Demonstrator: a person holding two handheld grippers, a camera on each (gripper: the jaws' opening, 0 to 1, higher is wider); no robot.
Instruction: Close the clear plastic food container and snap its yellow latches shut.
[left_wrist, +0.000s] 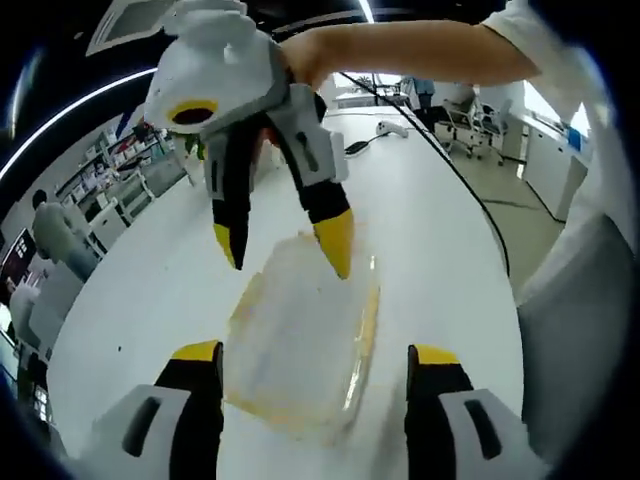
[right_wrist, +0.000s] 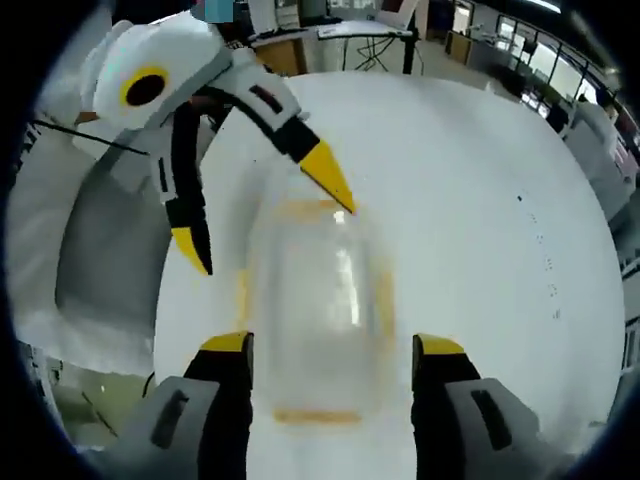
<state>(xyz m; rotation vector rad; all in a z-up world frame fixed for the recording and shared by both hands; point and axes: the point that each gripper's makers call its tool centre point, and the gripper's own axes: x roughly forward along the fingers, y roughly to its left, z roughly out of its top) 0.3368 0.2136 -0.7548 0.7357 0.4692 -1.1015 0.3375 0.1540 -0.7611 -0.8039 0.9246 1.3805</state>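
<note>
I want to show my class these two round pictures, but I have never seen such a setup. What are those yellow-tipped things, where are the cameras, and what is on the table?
A person holds a hand tool with two jaws in each hand. A fisheye camera rides on each tool and looks along its jaws. In the left gripper view, the left tool rises from below and the right tool faces it. The right gripper view shows the reverse: right tool below, left tool opposite. Both are open and hold nothing. Between them, a clear food container with yellow edges lies on the white table.
</note>
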